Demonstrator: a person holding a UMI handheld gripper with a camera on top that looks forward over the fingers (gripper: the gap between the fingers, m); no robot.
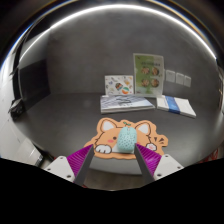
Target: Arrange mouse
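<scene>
Grey tabletop (60,120) fills the view, with printed sheets and booklets (128,101) lying and standing near the far wall. On an orange cat-shaped mat (112,131) sits the mouse (126,143), pale teal, just ahead of and between the fingertips of the gripper (113,153). We judge the main risk to be a nudge: if the purple pads (82,156) advance unevenly, one finger may push the rounded mouse sideways or drag the mat with it, and a closing pinch on the smooth shell could slip. We see the fingers spread apart, wider than the mouse, holding nothing; whether either pad already touches it we cannot tell.
</scene>
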